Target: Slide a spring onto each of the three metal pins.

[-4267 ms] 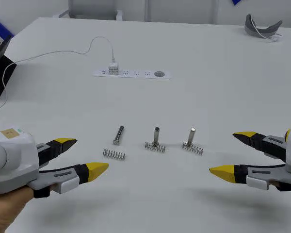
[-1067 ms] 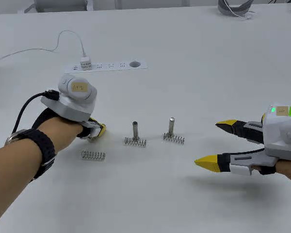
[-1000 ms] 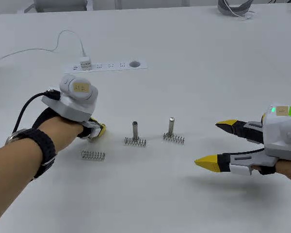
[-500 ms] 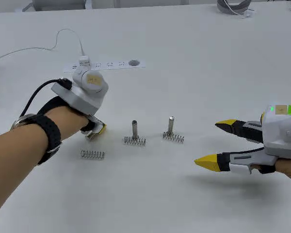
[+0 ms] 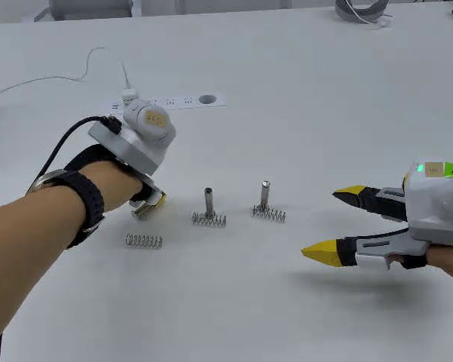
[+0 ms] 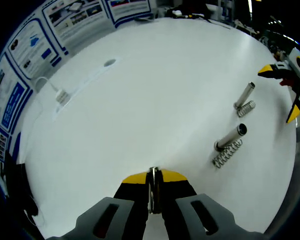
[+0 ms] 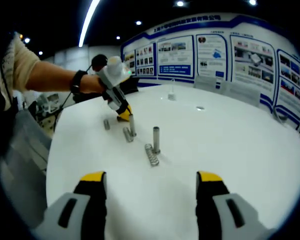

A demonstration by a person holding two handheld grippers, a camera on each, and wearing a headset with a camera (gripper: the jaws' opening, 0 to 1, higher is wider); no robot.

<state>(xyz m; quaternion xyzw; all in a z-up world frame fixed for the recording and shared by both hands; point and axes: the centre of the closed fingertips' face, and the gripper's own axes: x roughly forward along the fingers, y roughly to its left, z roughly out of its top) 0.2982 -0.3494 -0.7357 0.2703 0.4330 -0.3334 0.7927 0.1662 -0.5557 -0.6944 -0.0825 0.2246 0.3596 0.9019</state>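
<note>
1. The left gripper (image 6: 153, 177) has its yellow-tipped jaws pinched narrow on a metal pin (image 6: 153, 189), which runs down between them in the left gripper view.
2. In the head view this gripper sits low over the white table (image 5: 234, 317), left of the row of parts. Its tips point down and towards the near side. Whether the held pin touches the table is hard to tell from here.
3. The left spring (image 5: 143, 240) lies flat on the table, near and just right of the left gripper's tips, apart from them.
4. The middle pin (image 5: 208, 202) stands upright, with the middle spring (image 5: 209, 220) lying against its base on the near side.
5. The right pin (image 5: 265, 194) also stands upright, and the right spring (image 5: 269, 215) lies at its foot in the same way.
6. None of the three springs is on a pin.
7. The right gripper (image 5: 336, 224) hangs above the table, well to the right of the right pin. Its jaws are spread wide with nothing between them and point left towards the parts.
8. A white power strip (image 5: 174, 101) with one plug and a cable lies on the far side of the table.
</note>
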